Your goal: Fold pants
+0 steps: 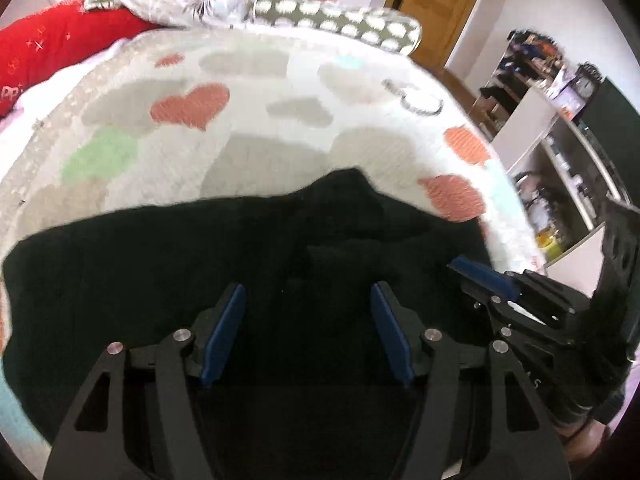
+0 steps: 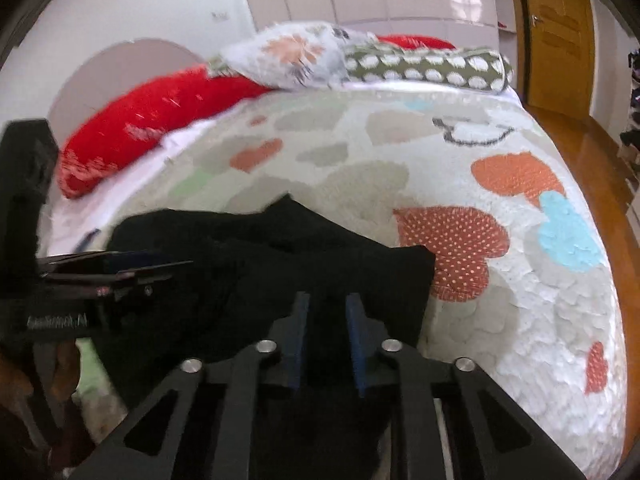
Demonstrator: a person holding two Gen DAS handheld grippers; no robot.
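Black left claw (image 1: 306,300), blue pads (image 1: 224,332), silver pivot screws (image 1: 182,335), black right claw (image 2: 328,308), cut-out arms

Left wrist: looking steeply down, close over the black pants (image 1: 240,248).
Right wrist: likewise, from the right.
Shared: heart-patterned white bedspread (image 2: 500,280), far pillows.

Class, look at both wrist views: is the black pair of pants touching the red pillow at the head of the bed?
Apart. The right wrist view shows the black pants near the foot of the bed, with patterned bedspread lying bare between them and the red pillow.
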